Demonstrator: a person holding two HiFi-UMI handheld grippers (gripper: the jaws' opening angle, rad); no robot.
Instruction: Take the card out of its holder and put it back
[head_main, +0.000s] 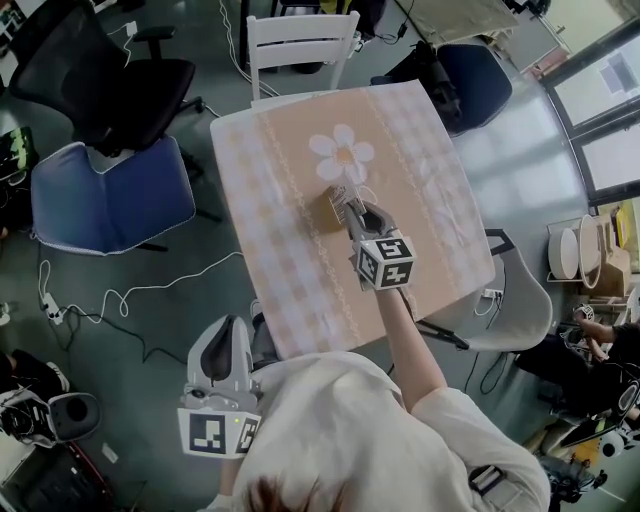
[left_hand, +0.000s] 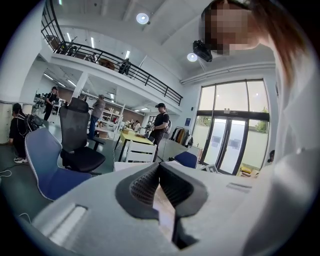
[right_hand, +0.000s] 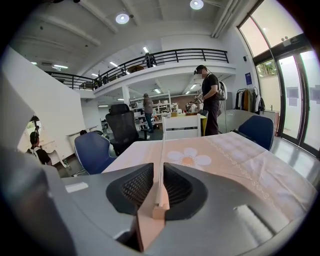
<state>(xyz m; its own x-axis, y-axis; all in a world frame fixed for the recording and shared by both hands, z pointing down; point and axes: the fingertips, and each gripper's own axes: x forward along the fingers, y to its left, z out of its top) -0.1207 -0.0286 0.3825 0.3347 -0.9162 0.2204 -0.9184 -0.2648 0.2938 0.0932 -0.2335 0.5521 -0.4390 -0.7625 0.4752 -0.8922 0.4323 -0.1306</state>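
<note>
A small wooden card holder (head_main: 328, 211) stands on the table (head_main: 290, 150), just below a printed white flower (head_main: 341, 153). My right gripper (head_main: 350, 207) reaches it from the near side. In the right gripper view a thin card (right_hand: 162, 145) stands on edge in the holder's block (right_hand: 159, 210), between the pads of my right gripper (right_hand: 160, 172). Narrow gaps show on both sides of the card, so the jaws are open around it. My left gripper (head_main: 228, 325) hangs low beside the person's body, off the table. Its tips (left_hand: 159, 167) meet with nothing between them.
A checked cloth covers the table. A white chair (head_main: 300, 40) stands at its far edge, a blue chair (head_main: 110, 195) and a black office chair (head_main: 100, 70) to the left, a grey chair (head_main: 510, 300) to the right. Cables (head_main: 120, 295) trail over the floor. People stand far off.
</note>
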